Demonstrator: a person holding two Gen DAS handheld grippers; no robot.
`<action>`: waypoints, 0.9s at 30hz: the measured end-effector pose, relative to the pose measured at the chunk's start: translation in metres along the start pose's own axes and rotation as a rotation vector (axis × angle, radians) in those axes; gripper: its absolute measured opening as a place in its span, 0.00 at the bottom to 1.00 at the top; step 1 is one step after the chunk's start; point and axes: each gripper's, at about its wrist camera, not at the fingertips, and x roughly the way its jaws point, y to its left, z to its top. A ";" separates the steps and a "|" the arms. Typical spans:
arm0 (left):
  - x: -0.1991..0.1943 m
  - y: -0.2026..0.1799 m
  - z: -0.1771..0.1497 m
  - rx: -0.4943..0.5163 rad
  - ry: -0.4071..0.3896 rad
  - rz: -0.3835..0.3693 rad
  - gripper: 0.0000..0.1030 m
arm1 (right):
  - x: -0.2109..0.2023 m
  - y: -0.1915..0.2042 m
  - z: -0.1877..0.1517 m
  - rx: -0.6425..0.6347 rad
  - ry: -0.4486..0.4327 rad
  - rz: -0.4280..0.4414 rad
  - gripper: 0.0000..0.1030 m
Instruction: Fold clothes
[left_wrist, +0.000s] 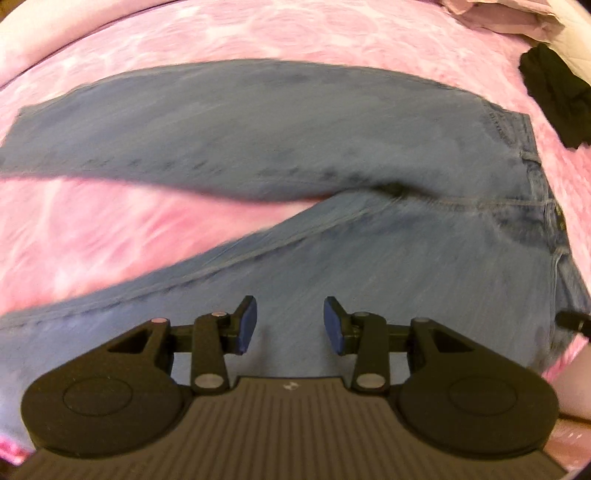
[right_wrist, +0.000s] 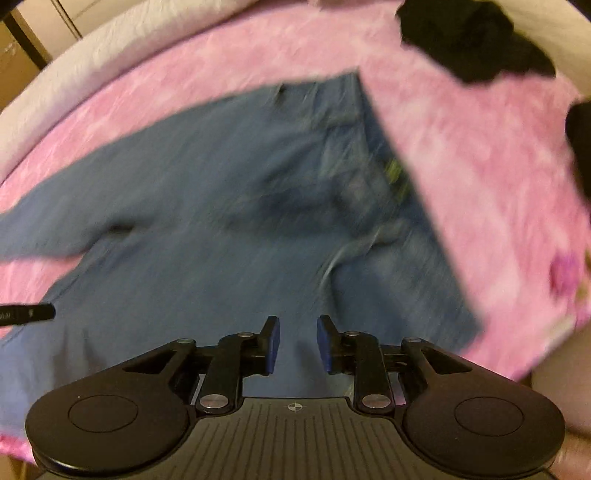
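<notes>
A pair of blue jeans (left_wrist: 295, 147) lies spread flat on the pink bedspread (left_wrist: 110, 229), its legs running left and its waistband at the right. My left gripper (left_wrist: 290, 323) hovers over the nearer leg, open, with nothing between its blue pads. The right wrist view shows the same jeans (right_wrist: 221, 221), blurred, with the waistband toward the upper right. My right gripper (right_wrist: 297, 341) hangs above the denim near the seat, open with a narrower gap and nothing held.
A crumpled black garment (left_wrist: 557, 96) lies on the bedspread at the far right; it also shows as the black garment (right_wrist: 472, 40) at the top. Pale pink bedding (left_wrist: 498, 14) is piled at the back. A black tip of the other tool (right_wrist: 29, 314) pokes in from the left.
</notes>
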 end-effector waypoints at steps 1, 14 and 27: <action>-0.009 0.014 -0.010 -0.006 0.010 0.012 0.34 | -0.003 0.009 -0.011 0.005 0.028 0.003 0.26; -0.167 0.148 -0.087 -0.021 -0.082 0.133 0.37 | -0.118 0.140 -0.068 -0.007 -0.043 -0.065 0.27; -0.240 0.203 -0.133 -0.039 -0.156 0.125 0.38 | -0.172 0.196 -0.109 -0.006 -0.060 -0.104 0.36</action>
